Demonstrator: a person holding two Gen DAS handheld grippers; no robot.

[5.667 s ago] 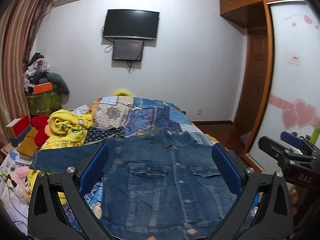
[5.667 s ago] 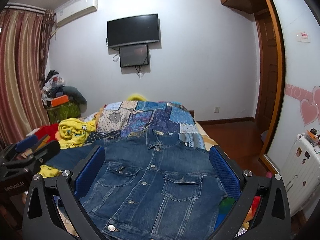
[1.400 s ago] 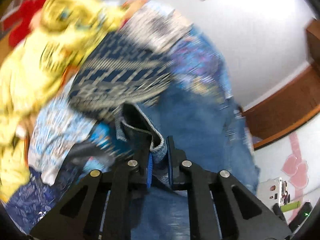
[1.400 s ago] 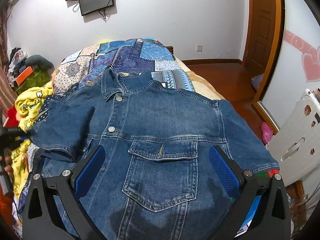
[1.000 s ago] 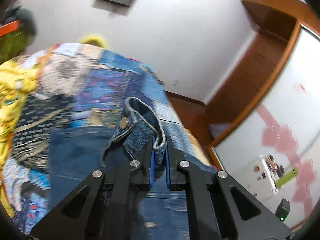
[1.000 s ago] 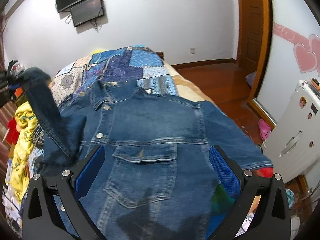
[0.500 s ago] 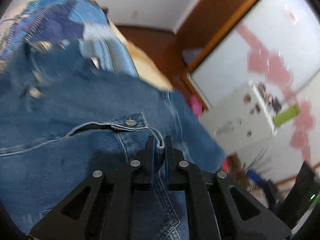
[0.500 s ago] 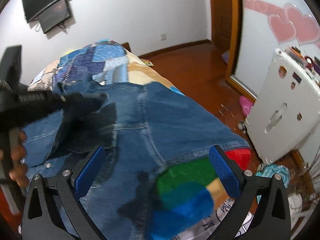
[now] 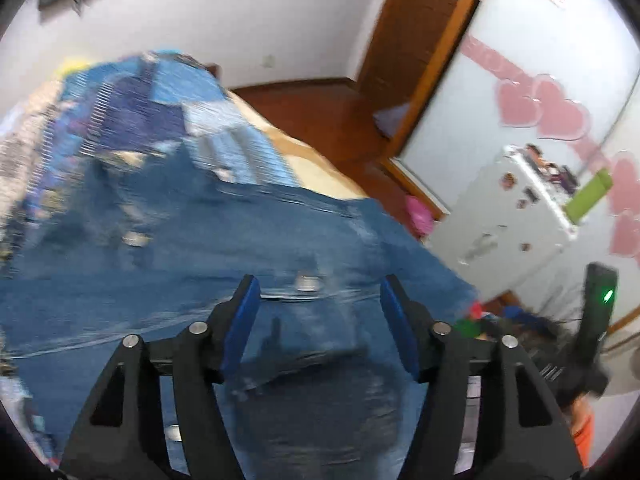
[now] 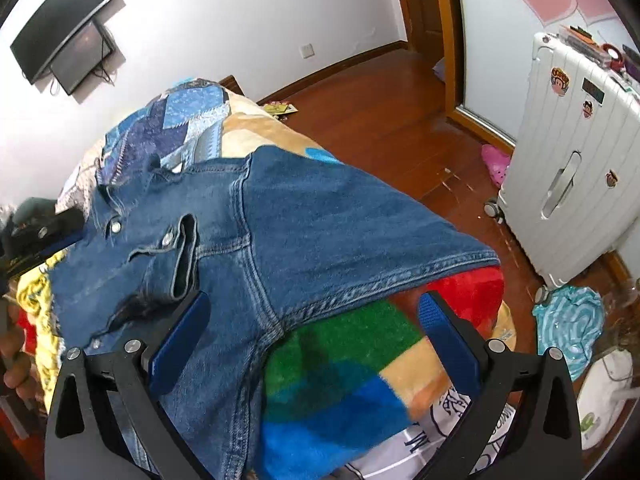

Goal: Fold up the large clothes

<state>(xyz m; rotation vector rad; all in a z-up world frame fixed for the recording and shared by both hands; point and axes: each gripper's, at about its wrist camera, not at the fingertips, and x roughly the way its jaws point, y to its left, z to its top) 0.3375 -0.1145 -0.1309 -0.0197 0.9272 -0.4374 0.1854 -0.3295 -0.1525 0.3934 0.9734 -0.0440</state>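
A blue denim jacket (image 10: 320, 220) lies front up on the bed. One sleeve is folded across its chest, and the cuff (image 10: 182, 256) rests by the buttons. The other sleeve (image 10: 400, 248) spreads toward the bed's edge. My left gripper (image 9: 320, 284) hovers over the blurred denim (image 9: 200, 280). Its jaws are opening and no cloth is pressed between the blue pads. My right gripper (image 10: 314, 300) stands open wide above the spread sleeve's underarm seam, gripping nothing. The left gripper's black body (image 10: 40, 232) shows at the left edge of the right wrist view.
A patchwork quilt (image 10: 180, 120) and a rainbow blanket (image 10: 360, 360) cover the bed. A white suitcase (image 10: 580, 160) stands on the wooden floor (image 10: 380, 92) to the right, with a teal cloth (image 10: 568, 320) below it. Yellow fabric (image 10: 36, 288) is bunched at the left.
My left gripper carried the sleeve cuff across the jacket, laid it on the chest and parted its jaws. My right gripper swung right and lower, toward the other sleeve.
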